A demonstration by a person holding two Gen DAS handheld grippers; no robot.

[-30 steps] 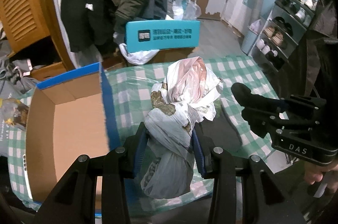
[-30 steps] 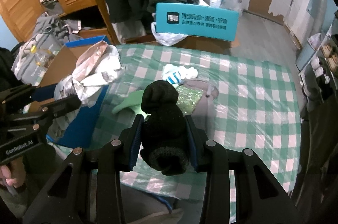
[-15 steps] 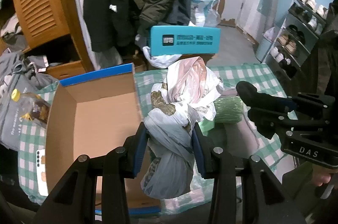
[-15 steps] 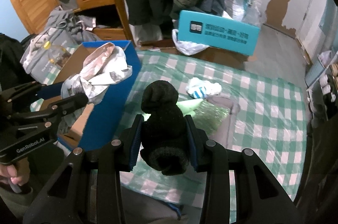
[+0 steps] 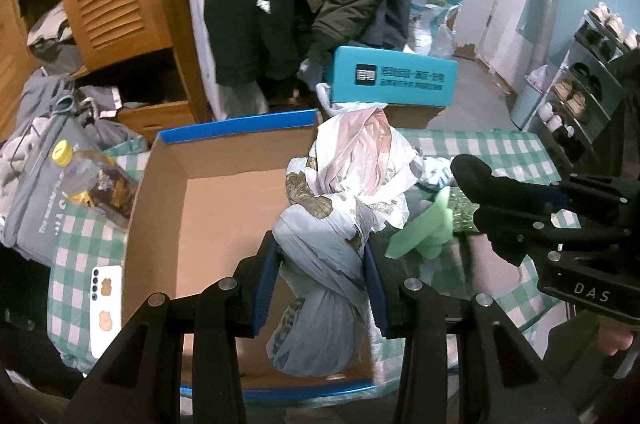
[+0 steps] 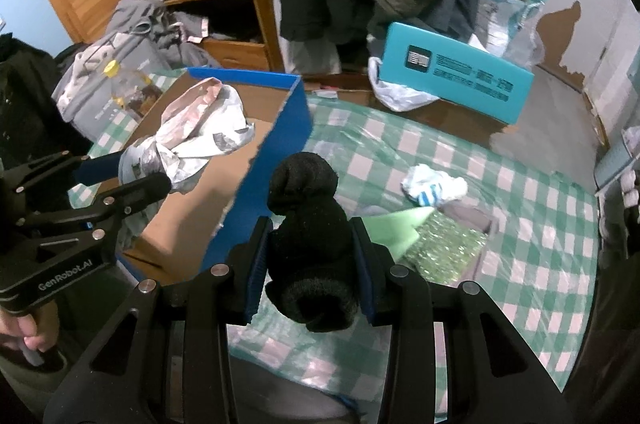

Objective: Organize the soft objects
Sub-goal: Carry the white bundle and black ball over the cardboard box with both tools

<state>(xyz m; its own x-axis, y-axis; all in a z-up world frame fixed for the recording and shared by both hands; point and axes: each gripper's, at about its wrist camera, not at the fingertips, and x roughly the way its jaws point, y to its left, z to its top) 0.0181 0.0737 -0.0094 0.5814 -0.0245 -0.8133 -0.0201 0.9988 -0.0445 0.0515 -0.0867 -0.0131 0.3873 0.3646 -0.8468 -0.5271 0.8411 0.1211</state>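
Note:
My left gripper [image 5: 322, 266] is shut on a knotted bundle of grey, white and pink plastic bags [image 5: 344, 192], held over the open cardboard box with blue outer walls [image 5: 208, 208]. From the right wrist view, that bundle [image 6: 200, 128] hangs above the box [image 6: 264, 160] in the left gripper [image 6: 132, 176]. My right gripper [image 6: 310, 244] is shut on a rolled black knitted sock [image 6: 308, 224], just right of the box's blue wall, above the checked cloth. In the left wrist view the right gripper [image 5: 480, 196] shows at the right with the black sock [image 5: 470, 170].
On the green-checked table [image 6: 520, 264] lie a white-and-blue sock [image 6: 434, 186], a green foam piece [image 6: 396, 228] and a glittery green pouch [image 6: 448, 252]. A phone [image 5: 105, 308] and a bottle [image 5: 92, 180] sit left of the box. A teal carton [image 6: 456, 72], hanging coats and a wardrobe stand behind.
Both grippers have travelled left with their loads. The bag bundle went from over the cloth to over the box's inside; the black sock came up beside the box's blue wall.

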